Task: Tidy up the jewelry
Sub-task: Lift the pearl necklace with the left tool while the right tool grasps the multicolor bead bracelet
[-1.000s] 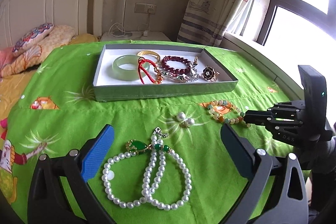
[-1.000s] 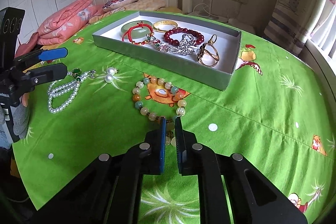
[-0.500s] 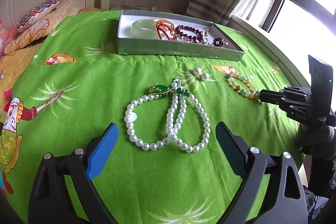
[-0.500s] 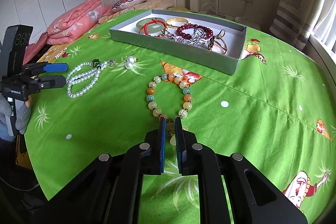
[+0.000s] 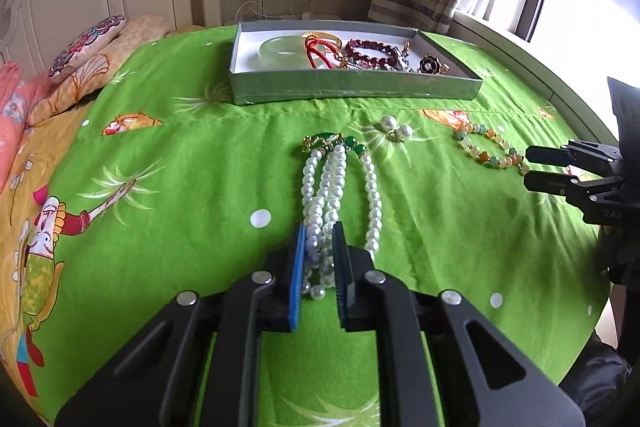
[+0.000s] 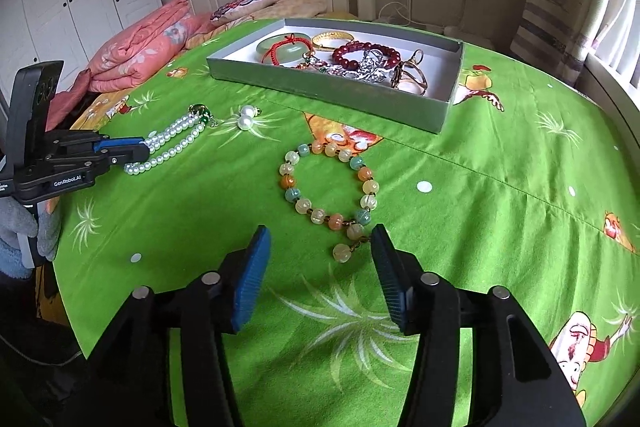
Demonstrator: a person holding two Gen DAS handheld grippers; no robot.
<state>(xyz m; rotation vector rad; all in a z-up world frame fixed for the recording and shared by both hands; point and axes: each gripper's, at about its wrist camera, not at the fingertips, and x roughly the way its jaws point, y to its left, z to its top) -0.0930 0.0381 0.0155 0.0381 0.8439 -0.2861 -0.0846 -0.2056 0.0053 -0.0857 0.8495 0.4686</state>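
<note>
We log: left gripper (image 5: pixel 319 247), jaws clamped on pearl necklace (image 5: pixel 335 187); right gripper (image 6: pixel 318 267), jaws apart, before multicoloured bead bracelet (image 6: pixel 329 187); grey jewelry tray (image 6: pixel 340 97) behind.

- Right gripper (image 6: pixel 320 259), fingers spread wide, just short of a pastel bead bracelet (image 6: pixel 328 185) on green cloth (image 6: pixel 480 227).
- Left gripper (image 6: pixel 136 151) pinches a pearl necklace (image 6: pixel 176 139).

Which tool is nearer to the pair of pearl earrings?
Left. The left tool grips the pearl necklace beside the pearl earrings; the right tool sits farther off, open at the colored bead bracelet.
</note>
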